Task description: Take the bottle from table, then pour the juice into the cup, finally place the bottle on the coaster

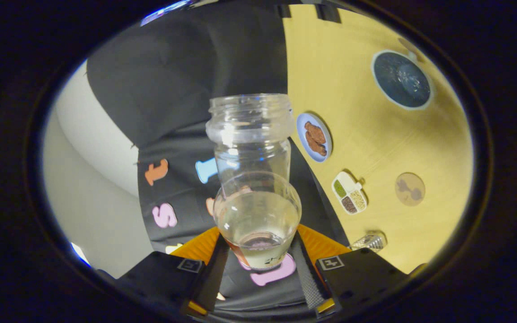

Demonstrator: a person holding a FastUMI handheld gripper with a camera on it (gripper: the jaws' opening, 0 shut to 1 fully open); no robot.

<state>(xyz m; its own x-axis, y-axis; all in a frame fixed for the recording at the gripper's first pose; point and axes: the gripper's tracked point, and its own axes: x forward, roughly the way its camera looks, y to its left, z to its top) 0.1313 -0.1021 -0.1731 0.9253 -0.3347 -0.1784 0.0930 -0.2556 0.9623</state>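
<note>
Bottle (254,179) in claw (258,260), nearly drained

Bottle (254,179) between claw (258,264) fingers — cup (401,80), coaster (409,189) beyond, on table (375,148).

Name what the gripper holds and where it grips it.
The gripper holds the clear bottle, its fingers pressing on both sides of the bottle's lower body.

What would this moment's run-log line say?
gripper: shut on bottle | bottle: lifted, tipped, uncapped, a little juice inside | coaster: bare, on table
</note>
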